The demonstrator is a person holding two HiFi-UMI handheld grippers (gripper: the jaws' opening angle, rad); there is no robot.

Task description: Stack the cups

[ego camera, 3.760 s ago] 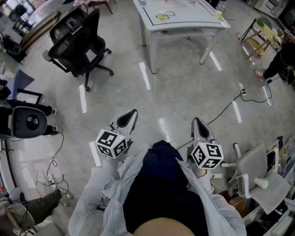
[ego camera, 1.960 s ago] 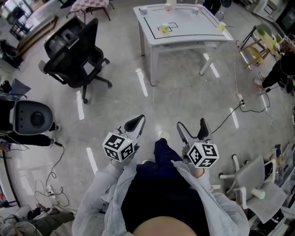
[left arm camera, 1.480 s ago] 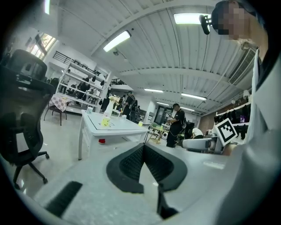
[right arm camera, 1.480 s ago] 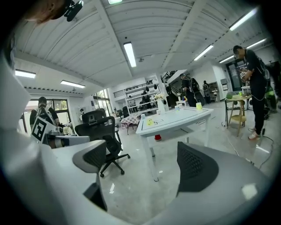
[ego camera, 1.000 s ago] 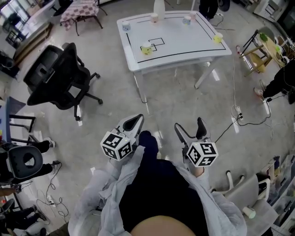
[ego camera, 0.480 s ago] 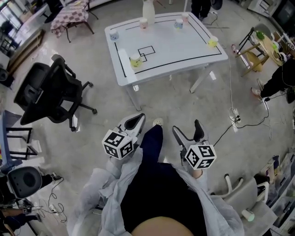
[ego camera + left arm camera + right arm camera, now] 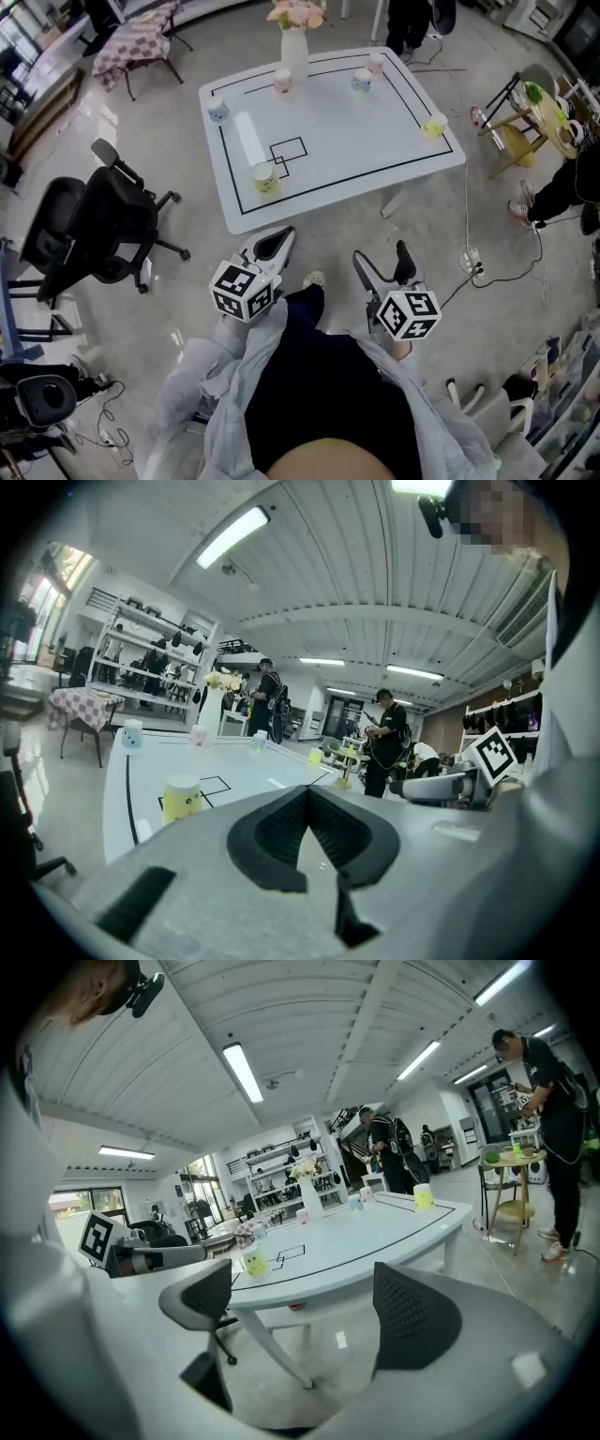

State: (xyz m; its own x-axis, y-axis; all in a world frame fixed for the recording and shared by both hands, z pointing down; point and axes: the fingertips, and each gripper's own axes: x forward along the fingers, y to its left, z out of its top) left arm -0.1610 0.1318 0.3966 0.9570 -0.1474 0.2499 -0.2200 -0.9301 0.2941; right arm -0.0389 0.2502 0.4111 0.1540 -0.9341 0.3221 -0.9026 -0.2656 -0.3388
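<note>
Yellow cup point(image 7: 264, 177) stands ahead of the left gripper point(image 7: 272, 242), jaws pressed together, nearer than the gaping, empty right gripper point(image 7: 382, 262)

Looks like a research lab or workshop hall, not a home. Told by a wide, polished grey floor point(image 7: 187, 305) crossed by loose cables point(image 7: 467, 211), a white table point(image 7: 347, 141) ruled with black lines, a black swivel chair point(image 7: 103, 225), open metal shelving point(image 7: 150, 653) packed with gear, and strip lights point(image 7: 232, 536) under a ribbed metal ceiling point(image 7: 309, 1016). Perhaps some camera rig in the dark device point(image 7: 37, 398) at the floor's edge, too small to tell.
</note>
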